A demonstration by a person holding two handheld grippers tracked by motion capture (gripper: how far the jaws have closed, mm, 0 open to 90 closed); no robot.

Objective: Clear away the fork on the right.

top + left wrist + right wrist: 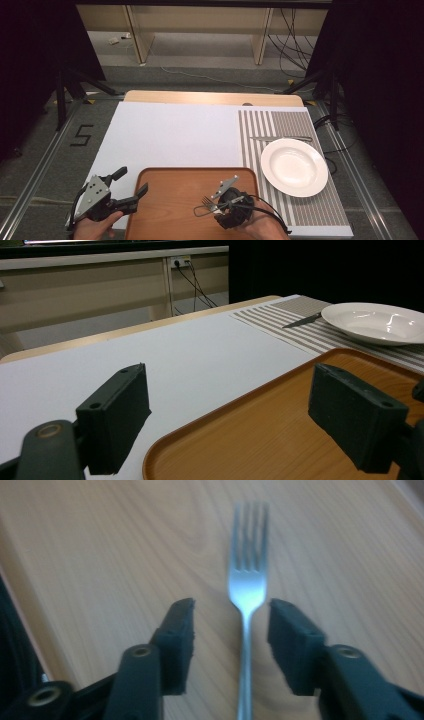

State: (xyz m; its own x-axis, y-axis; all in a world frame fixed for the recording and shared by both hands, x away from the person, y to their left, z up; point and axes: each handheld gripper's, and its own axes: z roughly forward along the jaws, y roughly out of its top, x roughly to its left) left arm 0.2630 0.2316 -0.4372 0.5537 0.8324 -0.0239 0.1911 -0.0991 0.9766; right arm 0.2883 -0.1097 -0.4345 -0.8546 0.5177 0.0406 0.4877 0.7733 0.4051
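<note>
Right gripper [230, 630]: two black jaws with ribbed, blocky pads, spread apart, pads clear of the metal. Between them runs the slim handle of a fork [246, 587], which rests flat on the tray. Steel, polished, four tines pointing away from the jaws, neck widening just past the pad tips. In the high view this gripper [220, 206] sits over the near right part of the tray, grey three-cornered plate on top, cable looped beside it; the fork [208, 203] shows there as a small tined end at its left side.

Tray [175, 200]: wood-toned, smooth, faint grain, rectangular with rounded corners and a low raised rim. The right gripper view gives the grain close up; the left gripper view gives the rim [210, 430] in profile.

Left gripper [131, 189]: black jaws set wide open with nothing between them, the right-hand jaw over the tray's left edge, the other over the white sheet. Flat matte pads with screw holes show in its own view [230, 415].

White sheet [175, 135]: matte, plain, rectangular, beyond both grippers.

Placemat [295, 210]: grey and white stripes, woven look, right of the tray.

Plate [294, 166]: white, glossy, round, deep-welled, on the placemat, beyond and right of the right gripper.

Knife [280, 138]: slender, metal, lying flat just behind the plate; the left gripper view shows its pointed blade [302, 320].
</note>
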